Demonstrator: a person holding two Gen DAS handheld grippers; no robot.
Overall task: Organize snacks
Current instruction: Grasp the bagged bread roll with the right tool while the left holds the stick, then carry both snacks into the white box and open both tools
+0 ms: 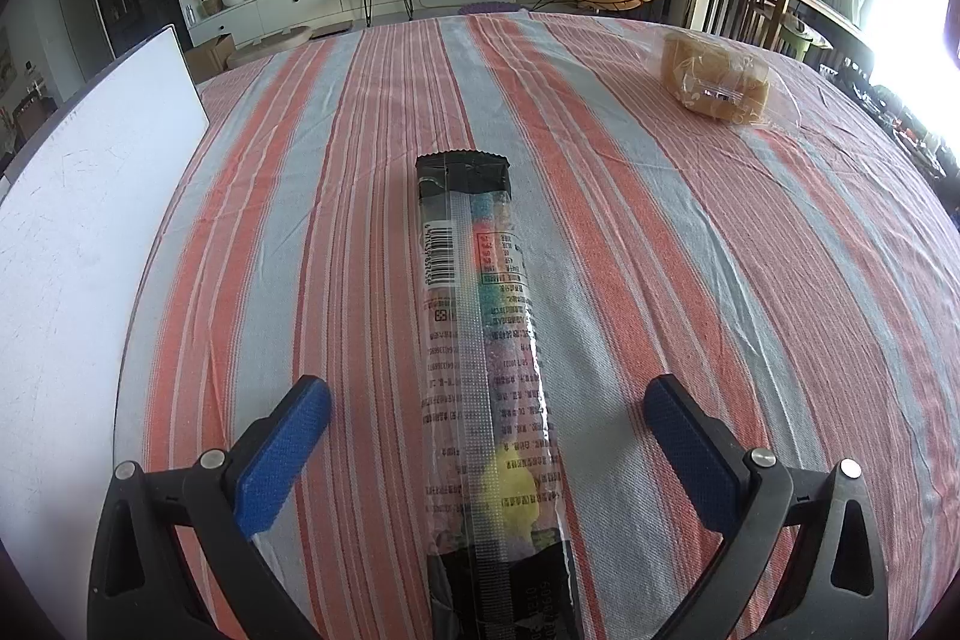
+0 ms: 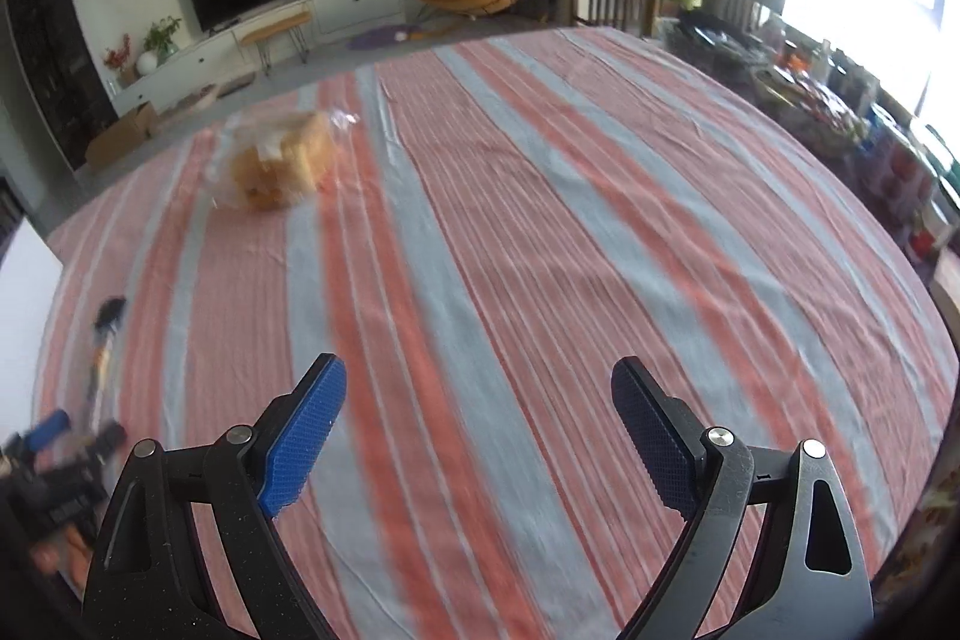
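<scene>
Clear crinkly plastic wraps the long candy packet (image 1: 480, 340), so you should expect it light, slippery and a little soft; take it across the narrow middle, not at the sealed ends. It lies flat on the striped tablecloth (image 1: 690, 280), lengthwise between the wide-apart fingers of your left gripper (image 1: 486, 436). Your right gripper (image 2: 480, 430) is also apart, holding nothing, with the bagged bread (image 2: 282, 166) far ahead to its left.

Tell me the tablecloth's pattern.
Tablecloth: orange-red and pale grey-blue stripes with thin white lines; clearest in the left wrist view.
</scene>
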